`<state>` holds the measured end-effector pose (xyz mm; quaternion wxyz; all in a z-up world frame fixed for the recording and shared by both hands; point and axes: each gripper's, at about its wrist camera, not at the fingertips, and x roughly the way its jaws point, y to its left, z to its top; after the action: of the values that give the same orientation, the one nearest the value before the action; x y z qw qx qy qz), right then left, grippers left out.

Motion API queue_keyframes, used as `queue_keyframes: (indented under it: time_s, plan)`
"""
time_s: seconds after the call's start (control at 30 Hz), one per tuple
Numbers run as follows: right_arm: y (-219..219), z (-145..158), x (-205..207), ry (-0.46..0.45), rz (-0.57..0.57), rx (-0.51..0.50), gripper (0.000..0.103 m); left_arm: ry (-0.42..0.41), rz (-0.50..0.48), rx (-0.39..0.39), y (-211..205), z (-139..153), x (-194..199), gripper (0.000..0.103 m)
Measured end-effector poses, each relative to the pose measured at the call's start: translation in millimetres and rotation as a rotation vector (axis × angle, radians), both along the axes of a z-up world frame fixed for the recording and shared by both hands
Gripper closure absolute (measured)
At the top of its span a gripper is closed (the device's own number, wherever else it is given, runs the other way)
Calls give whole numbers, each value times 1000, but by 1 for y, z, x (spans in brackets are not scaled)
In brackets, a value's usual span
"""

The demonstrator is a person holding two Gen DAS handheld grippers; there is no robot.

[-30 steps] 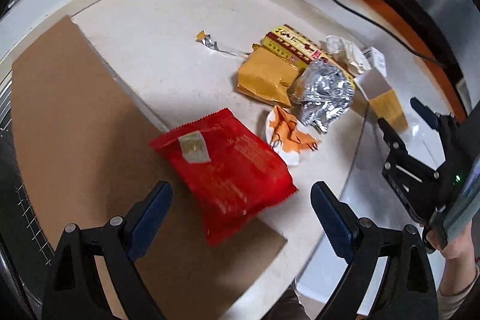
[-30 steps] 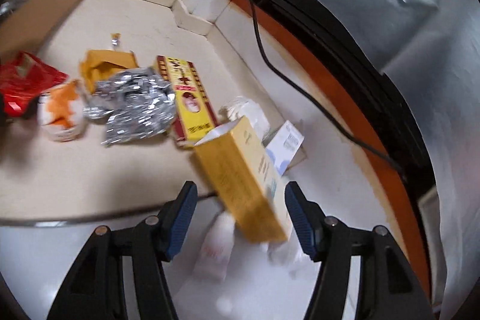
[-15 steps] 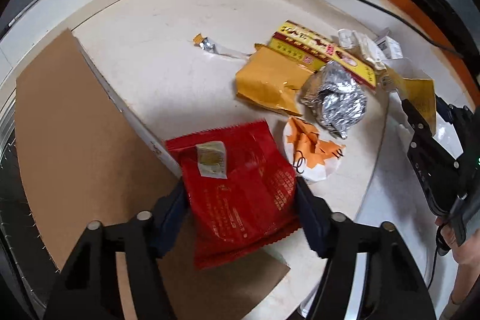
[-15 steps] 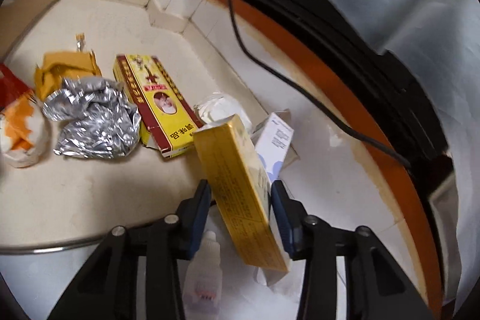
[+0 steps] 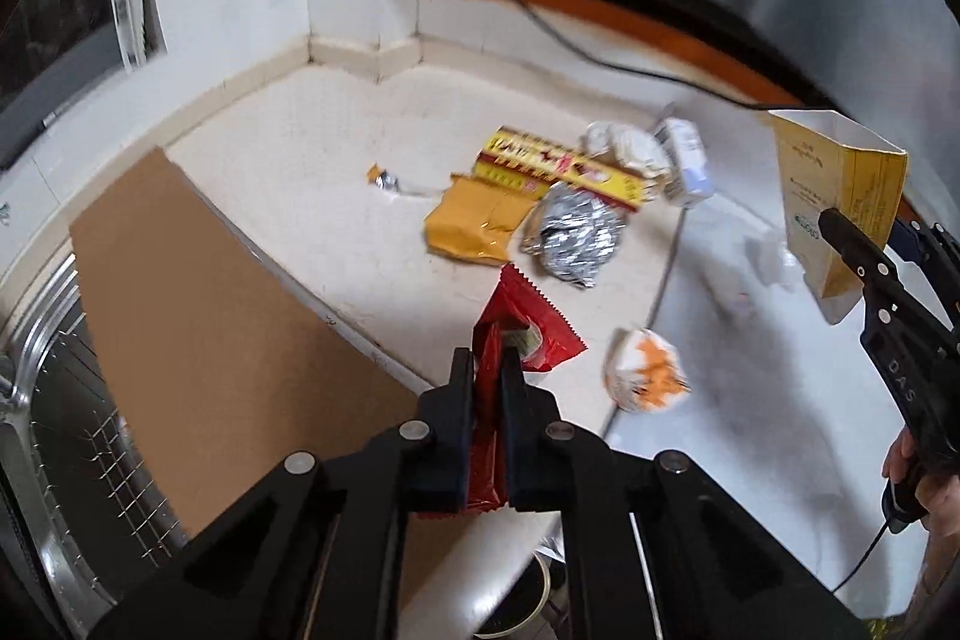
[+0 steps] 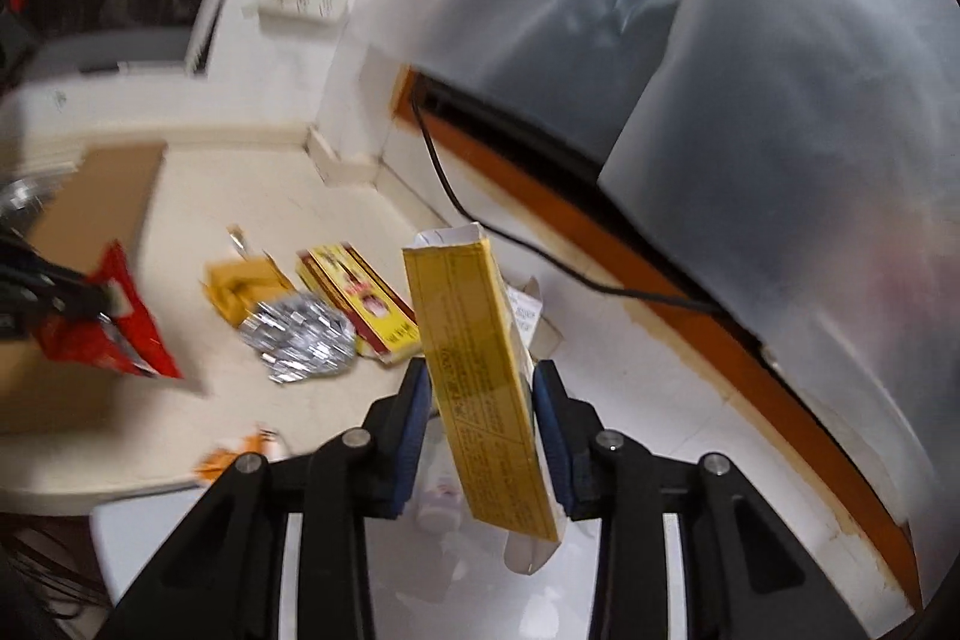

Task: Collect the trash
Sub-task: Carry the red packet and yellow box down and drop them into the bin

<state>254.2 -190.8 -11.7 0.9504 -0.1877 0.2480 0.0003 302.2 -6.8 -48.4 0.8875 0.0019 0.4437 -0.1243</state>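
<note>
The desk (image 5: 312, 172) runs cream into the far corner, and a brown cardboard sheet (image 5: 198, 292) covers its near left. The left gripper (image 5: 487, 370) has its fingers clamped on the red bag (image 5: 528, 322), lifted clear of the cardboard. The right gripper (image 6: 480, 388) has its fingers squeezed on the yellow box (image 6: 480, 340), tilted, open flap up, held above the desk. Trash lies mid-desk: a red-and-yellow carton (image 5: 558, 166), an orange pouch (image 5: 474, 220) in front of it, crumpled foil (image 5: 573, 235) touching both. Nearer, on the right, an orange-and-white wrapper (image 5: 648, 370) sits by the edge. Far right lie a white wad (image 5: 624, 145) and a small white box (image 5: 684, 160).
</note>
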Motion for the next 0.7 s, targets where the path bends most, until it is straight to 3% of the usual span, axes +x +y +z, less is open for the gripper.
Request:
queue_keyframes:
  time_s: [0.2, 0.3, 0.5, 0.7]
  plan:
    - [11, 33, -59, 24, 99, 206, 68, -84, -50, -31, 9, 37, -66, 97]
    - [16, 32, -89, 84, 148, 314, 68, -98, -79, -16, 10, 42, -106, 97]
    - [32, 0, -140, 202, 218, 453, 68, -70, -100, -9, 22, 28, -171, 97]
    - [57, -63, -192, 273, 238, 443, 68, -25, -82, -33, 40, -25, -222, 97]
